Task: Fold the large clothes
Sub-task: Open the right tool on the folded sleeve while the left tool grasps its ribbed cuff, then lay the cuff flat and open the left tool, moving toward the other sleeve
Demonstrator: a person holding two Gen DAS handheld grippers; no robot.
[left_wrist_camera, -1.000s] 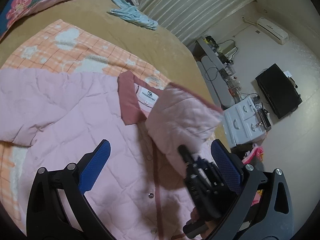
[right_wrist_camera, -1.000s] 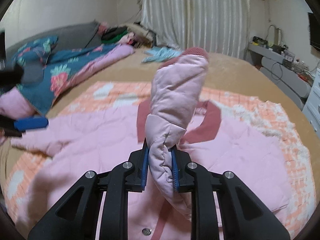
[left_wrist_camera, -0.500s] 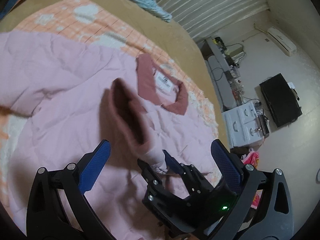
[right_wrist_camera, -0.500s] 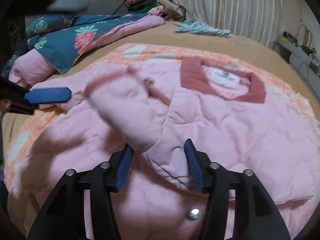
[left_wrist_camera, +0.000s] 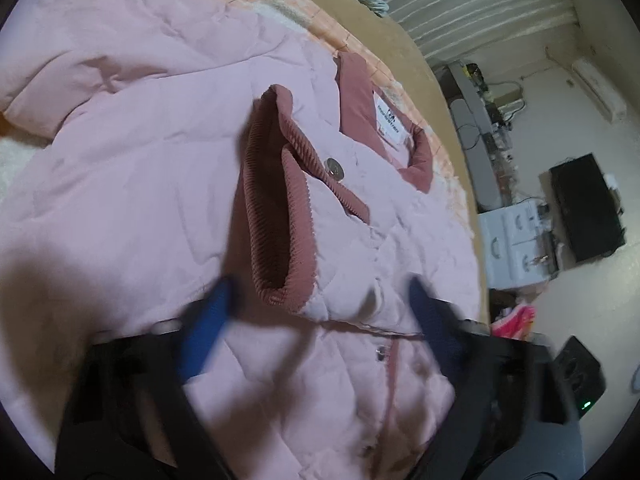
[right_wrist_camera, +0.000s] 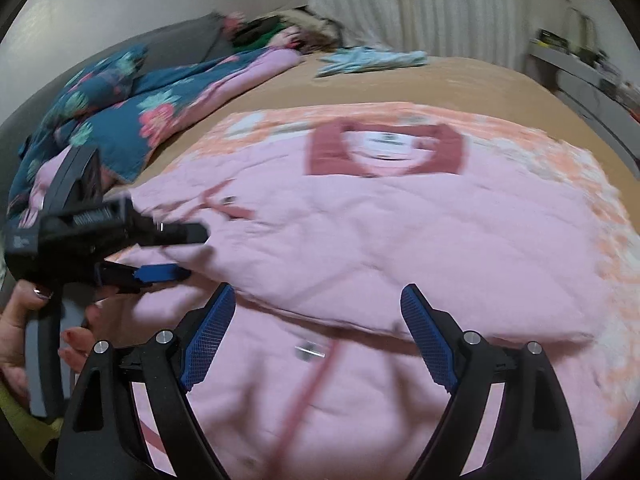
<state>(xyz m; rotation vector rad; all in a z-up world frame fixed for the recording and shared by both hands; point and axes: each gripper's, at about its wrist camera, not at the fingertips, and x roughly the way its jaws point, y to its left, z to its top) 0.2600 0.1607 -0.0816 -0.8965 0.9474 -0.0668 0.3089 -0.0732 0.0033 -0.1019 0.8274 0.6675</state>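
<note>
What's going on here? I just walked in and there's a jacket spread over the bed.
A person with a gripper in each hand is folding a pink quilted jacket on the bed. One sleeve now lies across the jacket's front, its ribbed cuff near the collar. The right gripper has just been opening and is empty. The left gripper has just been closing around the sleeve, its pads not yet pressing.
</note>
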